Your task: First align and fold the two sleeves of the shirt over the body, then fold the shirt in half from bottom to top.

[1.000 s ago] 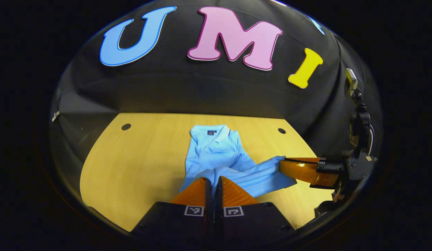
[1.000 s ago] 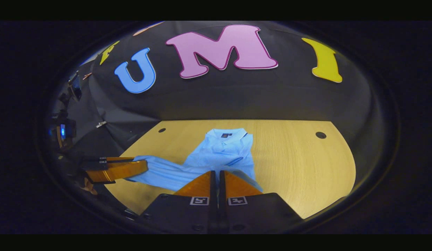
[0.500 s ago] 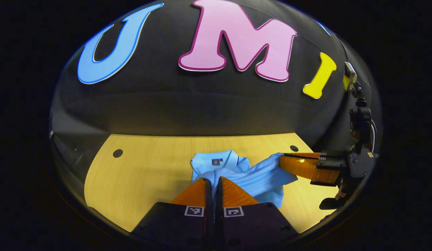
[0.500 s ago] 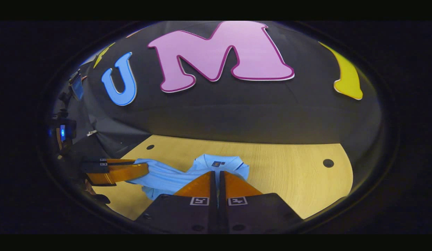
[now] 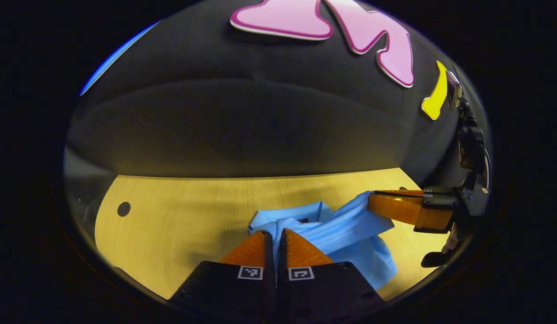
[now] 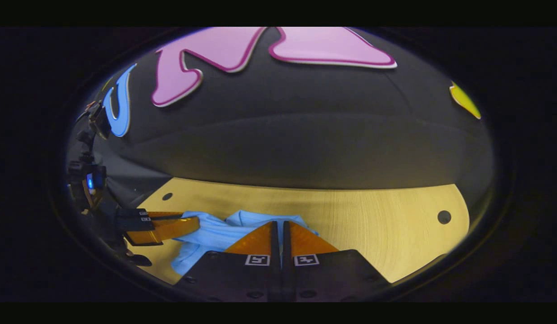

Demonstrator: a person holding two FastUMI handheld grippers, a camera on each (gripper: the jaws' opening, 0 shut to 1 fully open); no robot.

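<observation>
The light blue shirt lies on the wooden table, its lower part lifted and carried over the collar end. My left gripper is shut on one corner of the hem, the cloth pinched between its fingers. In the left gripper view my right gripper holds the other hem corner at the right. In the right gripper view the shirt bunches in front of my right gripper, which is shut on the cloth, and my left gripper grips it at the left. The collar is mostly hidden under the lifted cloth.
The table has small round holes near its far corners. The black booth wall rises close behind the table's far edge. Bare wood lies left of the shirt in the left gripper view and right of it in the right gripper view.
Both grippers have carried the shirt's hem forward toward the collar end. The wall now looms closer, and the lifted cloth covers the collar and the body seen earlier.
</observation>
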